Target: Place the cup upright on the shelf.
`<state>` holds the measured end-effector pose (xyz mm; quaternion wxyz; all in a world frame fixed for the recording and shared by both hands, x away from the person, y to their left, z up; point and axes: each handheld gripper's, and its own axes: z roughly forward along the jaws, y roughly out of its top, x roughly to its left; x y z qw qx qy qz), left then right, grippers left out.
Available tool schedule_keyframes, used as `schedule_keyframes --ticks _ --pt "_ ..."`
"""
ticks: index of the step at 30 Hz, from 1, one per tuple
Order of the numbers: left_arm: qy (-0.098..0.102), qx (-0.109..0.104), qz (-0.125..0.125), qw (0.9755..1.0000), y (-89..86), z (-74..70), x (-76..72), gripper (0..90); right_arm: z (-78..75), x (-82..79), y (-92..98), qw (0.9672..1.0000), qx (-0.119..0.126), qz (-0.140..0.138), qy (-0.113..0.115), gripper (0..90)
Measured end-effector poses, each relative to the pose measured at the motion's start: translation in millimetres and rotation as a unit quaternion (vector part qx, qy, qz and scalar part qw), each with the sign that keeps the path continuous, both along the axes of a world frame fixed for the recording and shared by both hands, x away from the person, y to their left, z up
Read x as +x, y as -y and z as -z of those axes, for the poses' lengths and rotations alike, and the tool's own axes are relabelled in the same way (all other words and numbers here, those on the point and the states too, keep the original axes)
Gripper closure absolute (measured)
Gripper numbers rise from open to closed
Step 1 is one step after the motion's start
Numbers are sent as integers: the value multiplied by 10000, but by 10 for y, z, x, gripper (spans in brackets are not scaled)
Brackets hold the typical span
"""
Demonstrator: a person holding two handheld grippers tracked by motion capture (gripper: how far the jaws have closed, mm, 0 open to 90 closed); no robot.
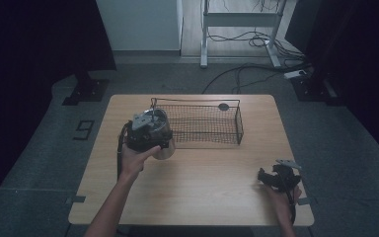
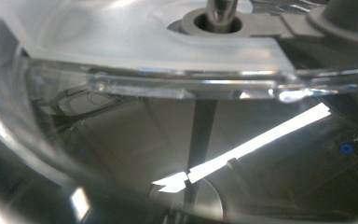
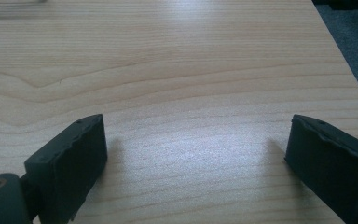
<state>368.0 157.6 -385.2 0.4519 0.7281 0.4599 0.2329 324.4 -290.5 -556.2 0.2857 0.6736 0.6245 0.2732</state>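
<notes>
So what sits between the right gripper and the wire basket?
Nothing: in the high view, bare wooden table separates the right gripper from the wire basket.

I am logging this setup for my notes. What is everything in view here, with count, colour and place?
Table: one, light wood, centre of the high view.
Wire basket: one, black mesh, far middle of the table.
Dark disc: one, by the basket's far rim; whether inside it, I cannot tell.
Clear plastic container: one, transparent, at the left claw, near the basket's left end.
Desk frame: one, white, on the floor beyond.
Cables: several, dark, on the floor beyond.
Left claw: one, black, grip hidden.
Right claw: one, black, open, low over the table's near right corner.
</notes>
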Motion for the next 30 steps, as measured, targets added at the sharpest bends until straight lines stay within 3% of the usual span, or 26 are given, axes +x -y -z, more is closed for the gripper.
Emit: schedule_keyframes --ticks 19,26,30 --pt "80 -63 -10 9999 39 -327 353 42 1 0 1 10000 1 10 14 57" --pt "84 73 -40 9999 35 -403 529 42 1 0 1 10000 -1 11 14 58" --pt "83 -8 -11 10000 35 -434 597 42 1 -1 1 10000 -10 11 12 58"
